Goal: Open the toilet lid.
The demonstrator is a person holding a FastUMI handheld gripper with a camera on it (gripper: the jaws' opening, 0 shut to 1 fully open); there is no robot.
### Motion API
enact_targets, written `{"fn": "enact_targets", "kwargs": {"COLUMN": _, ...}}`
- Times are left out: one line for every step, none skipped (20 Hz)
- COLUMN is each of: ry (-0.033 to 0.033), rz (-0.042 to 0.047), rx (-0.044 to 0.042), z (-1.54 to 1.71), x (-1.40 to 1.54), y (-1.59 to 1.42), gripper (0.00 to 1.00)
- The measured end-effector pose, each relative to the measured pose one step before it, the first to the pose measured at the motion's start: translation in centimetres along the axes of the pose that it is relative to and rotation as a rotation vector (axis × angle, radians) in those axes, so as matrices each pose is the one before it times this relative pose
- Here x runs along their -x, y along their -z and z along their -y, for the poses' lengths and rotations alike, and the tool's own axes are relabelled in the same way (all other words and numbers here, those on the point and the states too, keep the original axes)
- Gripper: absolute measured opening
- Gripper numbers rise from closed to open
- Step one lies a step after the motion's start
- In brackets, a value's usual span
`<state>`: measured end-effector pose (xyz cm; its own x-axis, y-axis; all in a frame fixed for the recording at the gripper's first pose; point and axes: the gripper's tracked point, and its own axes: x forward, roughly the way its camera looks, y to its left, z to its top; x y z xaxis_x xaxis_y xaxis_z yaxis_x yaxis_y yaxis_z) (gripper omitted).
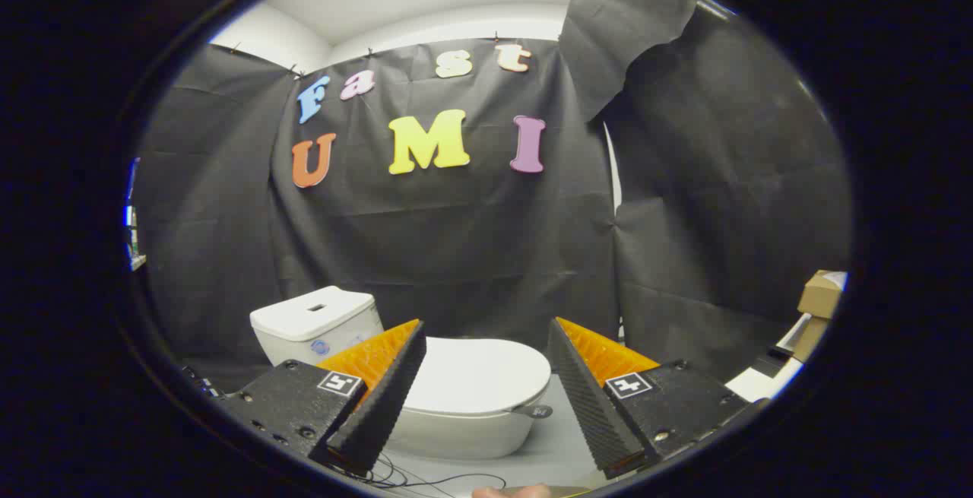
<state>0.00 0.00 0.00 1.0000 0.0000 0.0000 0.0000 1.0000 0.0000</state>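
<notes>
No readable text: the tank (315,325) carries a blurry round sticker, the gripper (486,331) blocks carry square coded tags.

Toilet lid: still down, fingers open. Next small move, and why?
Probably ease the gripper forward and down toward the small tab at the front edge of the toilet lid. The lid lies flat on the bowl, closed, beyond the open fingers, which touch nothing. The tab looks like the easiest place to hook and lift.
</notes>
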Motion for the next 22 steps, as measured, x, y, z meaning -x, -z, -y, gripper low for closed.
{"fn": "enact_targets", "kwargs": {"ry": 0.01274, "rz": 0.00164, "rx": 0.00244, "z": 0.357, "x": -0.038, "y": -0.039, "gripper": 1.0}}
{"fn": "enact_targets", "kwargs": {"ry": 0.0042, "rz": -0.00222, "rx": 0.00238, "z": 0.07, "x": -0.102, "y": 0.139, "gripper": 1.0}}
{"fn": "enact_targets", "kwargs": {"ry": 0.00083, "rz": -0.01077, "rx": 0.00401, "z": -0.087, "x": -0.053, "y": 0.339, "gripper": 1.0}}
{"fn": "enact_targets", "kwargs": {"ry": 0.00093, "rz": -0.01254, "rx": 0.00407, "z": -0.042, "x": -0.091, "y": 0.442, "gripper": 1.0}}
{"fn": "enact_targets", "kwargs": {"ry": 0.00337, "rz": -0.0204, "rx": 0.00767, "z": -0.012, "x": -0.144, "y": 0.436, "gripper": 1.0}}
{"fn": "enact_targets", "kwargs": {"ry": -0.00494, "rz": -0.01834, "rx": 0.00698, "z": -0.161, "x": 0.022, "y": 0.479, "gripper": 1.0}}
{"fn": "enact_targets", "kwargs": {"ry": -0.00458, "rz": -0.01161, "rx": 0.00704, "z": -0.229, "x": 0.025, "y": 0.287, "gripper": 1.0}}
{"fn": "enact_targets", "kwargs": {"ry": -0.00229, "rz": -0.0037, "rx": 0.00364, "z": -0.054, "x": -0.02, "y": -0.012, "gripper": 1.0}}
{"fn": "enact_targets", "kwargs": {"ry": -0.00056, "rz": -0.00092, "rx": 0.00435, "z": -0.003, "x": -0.018, "y": -0.078, "gripper": 1.0}}
{"fn": "enact_targets", "kwargs": {"ry": -0.00055, "rz": 0.00167, "rx": 0.00423, "z": -0.042, "x": 0.007, "y": 0.066, "gripper": 1.0}}
{"fn": "enact_targets", "kwargs": {"ry": 0.00173, "rz": -0.00147, "rx": 0.00555, "z": 0.048, "x": -0.104, "y": 0.086, "gripper": 1.0}}
{"fn": "enact_targets", "kwargs": {"ry": 0.00398, "rz": -0.00381, "rx": 0.0053, "z": 0.135, "x": -0.066, "y": 0.187, "gripper": 1.0}}
{"fn": "enact_targets", "kwargs": {"ry": 0.0023, "rz": -0.0078, "rx": 0.0054, "z": 0.122, "x": -0.115, "y": 0.19, "gripper": 1.0}}
{"fn": "enact_targets", "kwargs": {"ry": 0.00449, "rz": -0.00457, "rx": 0.00252, "z": 0.22, "x": -0.04, "y": 0.143, "gripper": 1.0}}
{"fn": "enact_targets", "kwargs": {"ry": 0.00399, "rz": -0.0023, "rx": 0.00075, "z": 0.26, "x": -0.099, "y": -0.032, "gripper": 1.0}}
{"fn": "enact_targets", "kwargs": {"ry": 0.00417, "rz": -0.00441, "rx": -0.00087, "z": 0.272, "x": -0.18, "y": 0.155, "gripper": 1.0}}
{"fn": "enact_targets", "kwargs": {"ry": 0.00402, "rz": -0.00658, "rx": -0.00502, "z": 0.33, "x": -0.213, "y": 0.153, "gripper": 1.0}}
{"fn": "enact_targets", "kwargs": {"ry": 0.00839, "rz": -0.01366, "rx": -0.00552, "z": 0.358, "x": -0.164, "y": 0.399, "gripper": 1.0}}
{"fn": "enact_targets", "kwargs": {"ry": 0.00927, "rz": -0.00811, "rx": -0.00743, "z": 0.416, "x": -0.136, "y": 0.088, "gripper": 1.0}}
{"fn": "enact_targets", "kwargs": {"ry": 0.01127, "rz": -0.00527, "rx": -0.0067, "z": 0.425, "x": -0.237, "y": 0.193, "gripper": 1.0}}
{"fn": "enact_targets", "kwargs": {"ry": 0.00638, "rz": 0.00034, "rx": -0.00683, "z": 0.384, "x": -0.141, "y": -0.027, "gripper": 1.0}}
{"fn": "enact_targets", "kwargs": {"ry": 0.00727, "rz": 0.00075, "rx": -0.00467, "z": 0.291, "x": -0.109, "y": 0.083, "gripper": 1.0}}
